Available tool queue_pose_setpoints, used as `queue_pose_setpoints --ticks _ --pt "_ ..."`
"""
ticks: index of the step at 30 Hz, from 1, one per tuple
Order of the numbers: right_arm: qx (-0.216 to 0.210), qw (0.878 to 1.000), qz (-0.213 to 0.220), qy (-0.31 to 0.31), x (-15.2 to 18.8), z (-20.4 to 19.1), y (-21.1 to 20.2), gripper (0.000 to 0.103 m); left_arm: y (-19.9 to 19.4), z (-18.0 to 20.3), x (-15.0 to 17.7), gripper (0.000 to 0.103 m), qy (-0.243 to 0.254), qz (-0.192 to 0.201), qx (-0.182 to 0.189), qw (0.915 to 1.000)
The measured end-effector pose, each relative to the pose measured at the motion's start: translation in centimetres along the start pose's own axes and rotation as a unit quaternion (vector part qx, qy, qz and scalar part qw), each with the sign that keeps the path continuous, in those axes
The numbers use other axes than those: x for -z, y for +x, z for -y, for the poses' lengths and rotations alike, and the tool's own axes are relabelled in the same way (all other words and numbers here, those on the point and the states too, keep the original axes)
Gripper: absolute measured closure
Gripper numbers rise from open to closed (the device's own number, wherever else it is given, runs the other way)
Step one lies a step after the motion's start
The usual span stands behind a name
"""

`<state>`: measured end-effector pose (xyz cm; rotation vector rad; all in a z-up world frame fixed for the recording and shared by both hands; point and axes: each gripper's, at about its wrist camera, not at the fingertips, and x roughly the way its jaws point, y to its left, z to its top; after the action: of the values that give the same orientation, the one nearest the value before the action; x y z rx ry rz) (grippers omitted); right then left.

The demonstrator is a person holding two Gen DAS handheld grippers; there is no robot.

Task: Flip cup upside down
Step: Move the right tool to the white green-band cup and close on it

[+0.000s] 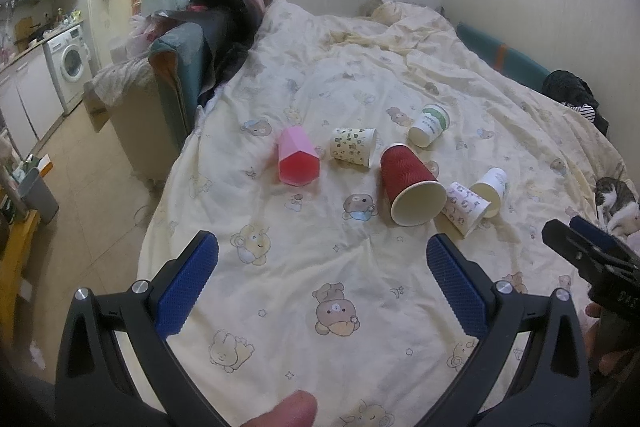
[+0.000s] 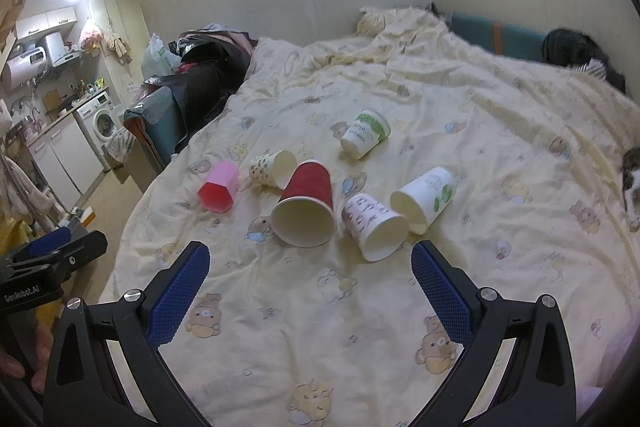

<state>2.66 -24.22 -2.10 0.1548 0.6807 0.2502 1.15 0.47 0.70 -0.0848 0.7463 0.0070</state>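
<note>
Six cups lie on their sides in the middle of the bed (image 2: 500, 99). Both the left gripper (image 1: 322, 269) and right gripper (image 2: 310, 273) are wide and empty. Approach the red cup (image 2: 306, 205) from its side, squeeze softly, then turn its mouth down.

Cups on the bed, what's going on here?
A person holds a two-finger tool in each hand over a bed. Both the left tool and the right tool are open and hold nothing. Six cups lie on their sides on the quilt: a pink cup, a bear-print cup, a red cup, a green-banded cup and two white printed cups. None has been flipped yet. A cat lies at the right edge.
</note>
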Motion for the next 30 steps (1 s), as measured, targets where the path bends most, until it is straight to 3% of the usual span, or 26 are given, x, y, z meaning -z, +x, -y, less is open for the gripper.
queue_pose_setpoints --ticks 7,17,30 --pt "-0.025 0.999 -0.04 0.025 -2.3 0.3 2.2 0.0 1.6 -0.3 -3.7 0.0 0.002 -0.005 -0.009 0.9999" --pt "-0.016 0.996 -0.079 0.038 -8.0 2.1 7.0 0.0 7.3 0.6 -8.3 0.0 0.003 -0.032 -0.018 0.9993" --pt "-0.011 0.984 -0.146 0.102 -13.4 6.4 16.5 0.0 15.5 -0.6 -11.7 0.0 -0.017 -0.065 -0.046 0.9967"
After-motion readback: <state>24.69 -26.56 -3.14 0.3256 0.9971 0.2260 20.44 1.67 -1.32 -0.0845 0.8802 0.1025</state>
